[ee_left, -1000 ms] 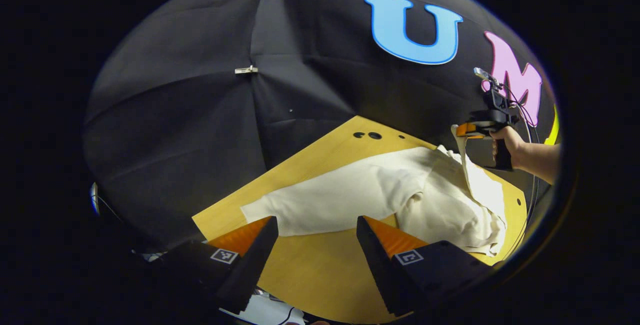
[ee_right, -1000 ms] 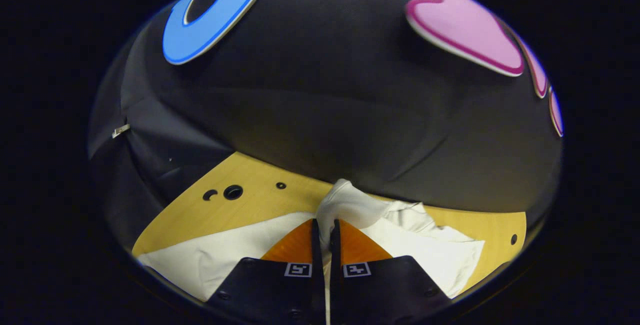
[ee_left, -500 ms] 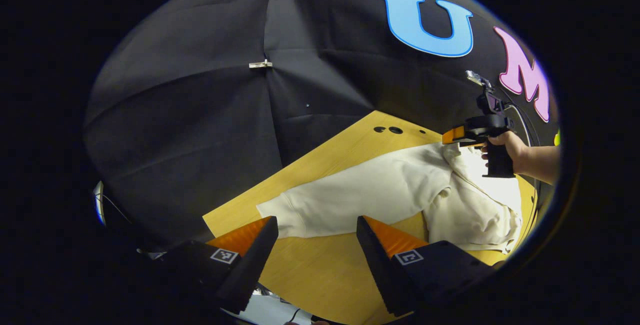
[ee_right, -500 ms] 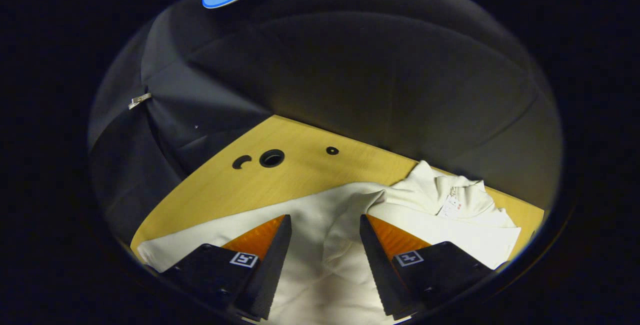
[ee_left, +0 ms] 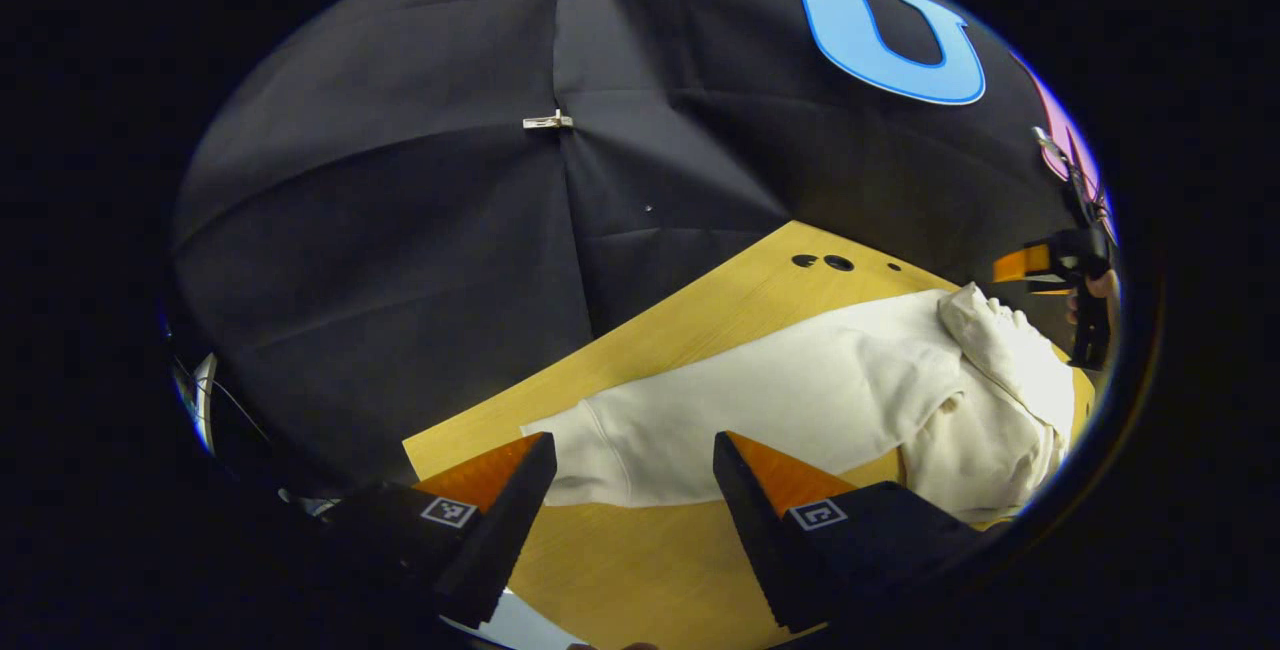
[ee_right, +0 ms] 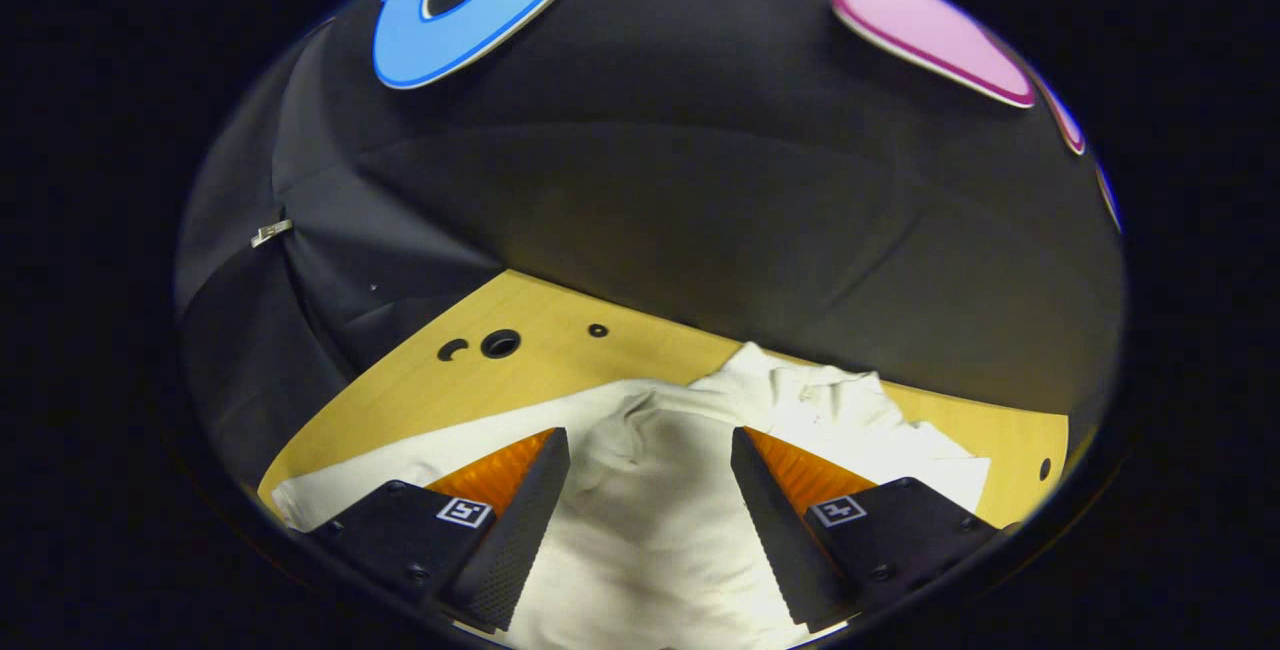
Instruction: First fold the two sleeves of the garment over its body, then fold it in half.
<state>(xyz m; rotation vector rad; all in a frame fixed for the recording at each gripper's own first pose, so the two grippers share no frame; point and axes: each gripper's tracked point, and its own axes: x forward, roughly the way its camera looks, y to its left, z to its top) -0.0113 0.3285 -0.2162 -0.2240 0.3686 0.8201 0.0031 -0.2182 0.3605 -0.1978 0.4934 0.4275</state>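
Left gripper (ee_left: 630, 475) was nearest the viewer in the left gripper view, jaws spread wide with nothing between them, poised over bare table (ee_left: 640, 570) just short of the garment's near edge. The garment (ee_left: 790, 410), a cream sweatshirt-weight knit, matte and soft with rounded creases, lay on the yellow wood-grain table directly ahead of that gripper. Its one outstretched sleeve (ee_left: 600, 440) ended in a ribbed cuff just beyond the left fingertips; the sleeve's long axis ran from that cuff away and rightward into the body. Judgement: the left gripper was the nearer one for this sleeve, and the fold would carry the cuff along that axis onto the body. Right gripper (ee_right: 650, 490) was likewise spread and empty, hovering above bunched cloth on the body's far side, where the other sleeve (ee_right: 650, 460) appeared already laid over, lumpy rather than flat. Collar (ee_right: 810, 390) sat beyond it. Farther back the table showed small round holes (ee_right: 500, 343) before the black cloth wall.
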